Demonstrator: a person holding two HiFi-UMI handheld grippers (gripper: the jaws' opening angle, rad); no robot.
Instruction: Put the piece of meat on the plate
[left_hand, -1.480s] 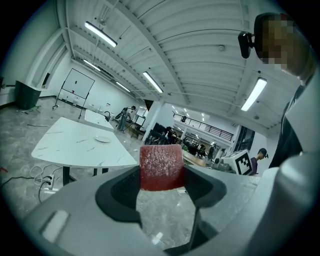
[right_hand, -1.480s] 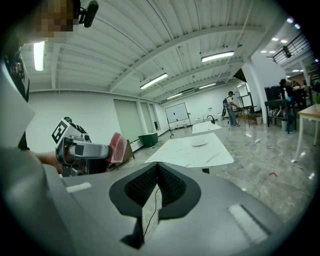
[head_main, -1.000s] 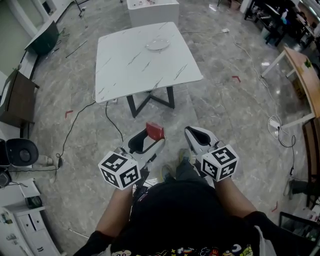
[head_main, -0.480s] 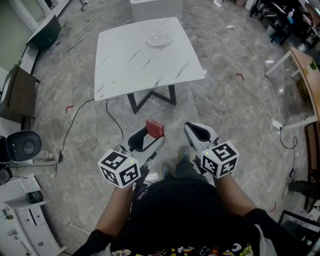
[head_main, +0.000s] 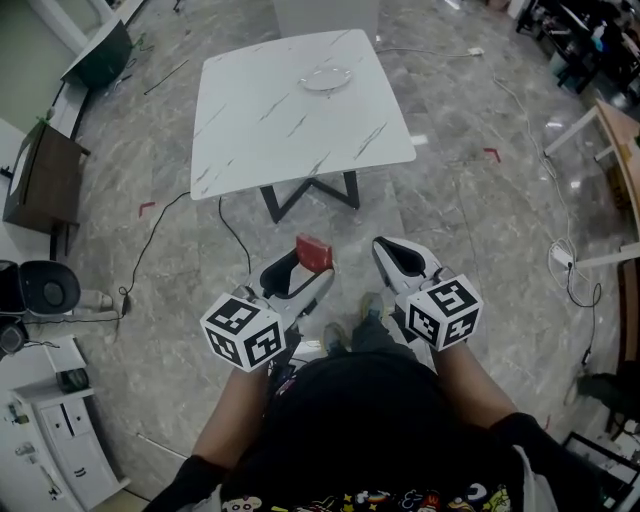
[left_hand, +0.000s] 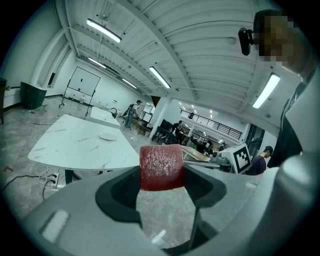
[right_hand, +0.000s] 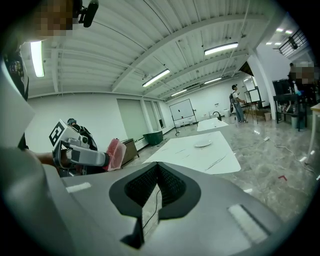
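Observation:
A red block of meat (head_main: 313, 253) sticks out of the tips of my left gripper (head_main: 303, 267), which is shut on it; in the left gripper view the meat (left_hand: 160, 167) sits clamped between the jaws. My right gripper (head_main: 392, 252) is beside it, jaws shut with nothing between them. Both are held in front of the person's body, well short of the white marble table (head_main: 260, 130). A pale plate (head_main: 326, 77) lies near the table's far edge, also visible as a small plate (left_hand: 107, 136) and a small plate (right_hand: 202, 144). From the right gripper view the meat (right_hand: 116, 154) shows at left.
The grey stone floor has black cables (head_main: 232, 240) running by the table's dark legs (head_main: 305, 197). A dark cabinet (head_main: 38, 180) and a black chair (head_main: 45, 290) stand at left, a wooden desk (head_main: 622, 120) at right. People stand in the background.
The view has crept forward a little toward the table. Both grippers keep the same pose, the meat still held in the left one.

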